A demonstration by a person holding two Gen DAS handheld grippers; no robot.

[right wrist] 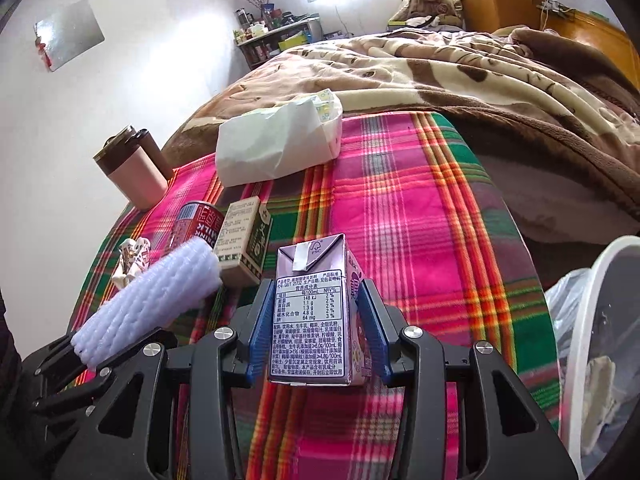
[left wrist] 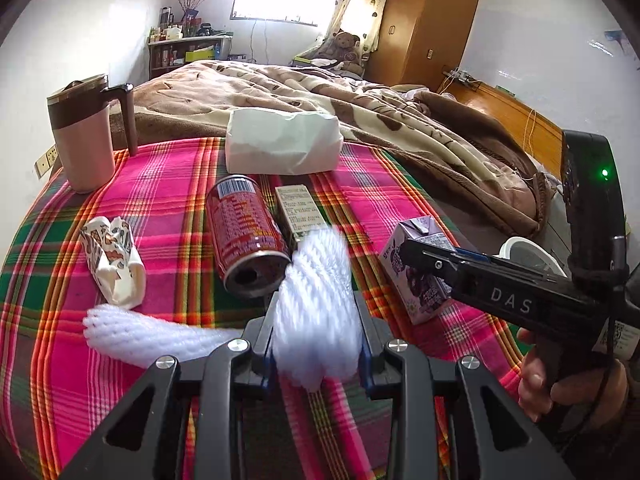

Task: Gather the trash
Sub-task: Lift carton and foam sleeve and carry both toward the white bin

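My left gripper [left wrist: 318,332] is shut on a white foam fruit net [left wrist: 316,312] and holds it over the plaid cloth; the net also shows in the right wrist view [right wrist: 152,300]. My right gripper [right wrist: 316,336] is shut on a purple milk carton [right wrist: 312,312], which stands upright between the blue pads; the carton also shows in the left wrist view [left wrist: 416,272]. On the cloth lie a red can [left wrist: 246,236] on its side, a small green-and-cream box [left wrist: 300,208], a crumpled wrapper [left wrist: 114,260] and a second white foam net [left wrist: 152,336].
A white bin with a plastic liner [right wrist: 600,344] stands at the right, beside the table. A white paper bag [left wrist: 280,144] and a pink mug with a brown lid [left wrist: 86,132] sit at the back of the plaid cloth [left wrist: 168,184]. A bed with a brown blanket [left wrist: 320,88] lies behind.
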